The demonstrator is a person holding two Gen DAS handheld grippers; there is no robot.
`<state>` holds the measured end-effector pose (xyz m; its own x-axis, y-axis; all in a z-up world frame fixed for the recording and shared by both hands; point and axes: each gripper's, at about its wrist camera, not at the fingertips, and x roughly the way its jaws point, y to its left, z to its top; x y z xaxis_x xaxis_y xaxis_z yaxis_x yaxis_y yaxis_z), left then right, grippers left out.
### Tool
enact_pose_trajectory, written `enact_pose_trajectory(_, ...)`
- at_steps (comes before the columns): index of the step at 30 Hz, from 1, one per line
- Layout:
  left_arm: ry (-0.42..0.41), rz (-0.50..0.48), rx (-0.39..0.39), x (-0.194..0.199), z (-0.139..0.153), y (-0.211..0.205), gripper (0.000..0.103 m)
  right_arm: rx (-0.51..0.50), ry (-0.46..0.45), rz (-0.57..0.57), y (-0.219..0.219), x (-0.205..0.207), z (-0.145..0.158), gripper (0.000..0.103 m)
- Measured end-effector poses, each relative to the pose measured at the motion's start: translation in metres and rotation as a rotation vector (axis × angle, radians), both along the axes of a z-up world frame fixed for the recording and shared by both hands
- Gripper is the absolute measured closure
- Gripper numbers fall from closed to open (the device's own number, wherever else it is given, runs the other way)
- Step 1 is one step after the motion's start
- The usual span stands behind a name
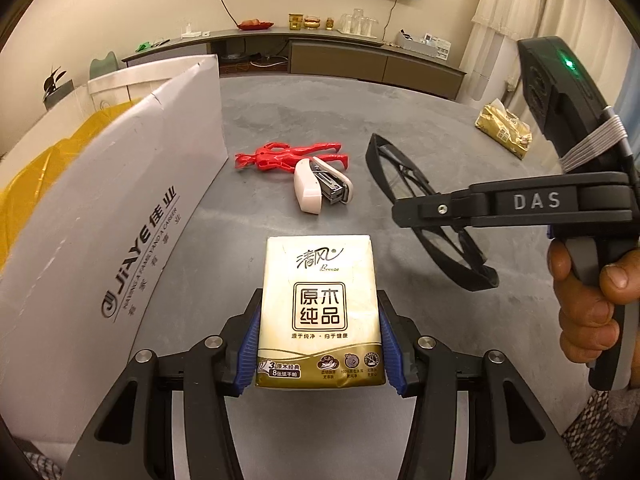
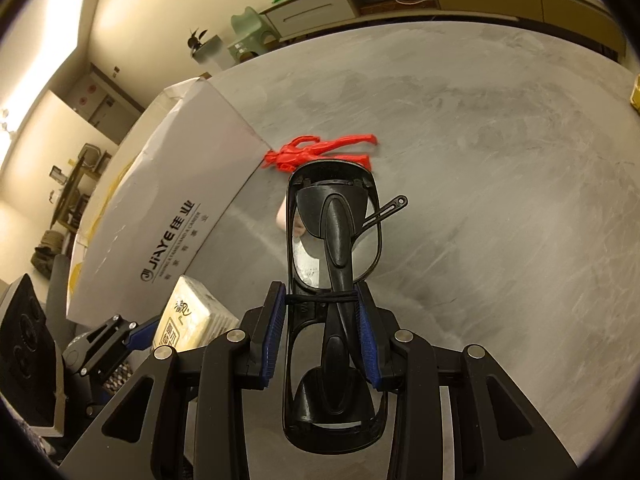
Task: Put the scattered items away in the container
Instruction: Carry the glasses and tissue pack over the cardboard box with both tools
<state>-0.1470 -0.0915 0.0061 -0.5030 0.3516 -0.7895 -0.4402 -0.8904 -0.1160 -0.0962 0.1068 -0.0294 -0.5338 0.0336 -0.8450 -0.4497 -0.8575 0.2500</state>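
Grey tabletop [image 1: 400, 120], both tools loaded. Left gripper [image 1: 320, 350] is clamped on a tissue pack [image 1: 318, 304]; right gripper [image 2: 320, 340] pinches folded glasses [image 2: 334, 280]. Cardboard box [image 1: 120, 208] stands left. Risk: glasses slipping from the narrow grip, or grippers colliding at the box. Red figure [image 1: 292, 156] and stapler [image 1: 320, 190] lie farther off.

Two gold-and-cream tissue packs: one small pocket pack [image 1: 320, 312], one larger crumpled pack [image 1: 505, 131]. One red plastic figurine [image 1: 288, 157], one white stapler [image 1: 320, 190], one pair of black-framed glasses [image 2: 334, 300]. One white cardboard box [image 1: 120, 208] with yellow liner.
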Motion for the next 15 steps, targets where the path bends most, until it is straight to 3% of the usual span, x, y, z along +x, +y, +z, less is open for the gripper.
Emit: enact_pose_trajectory(15,0.042,-0.008,-0.004,0.032,0.026,-0.009,0.051,-0.007,0.037,0.048,-0.031,0.006,0.009,0.067)
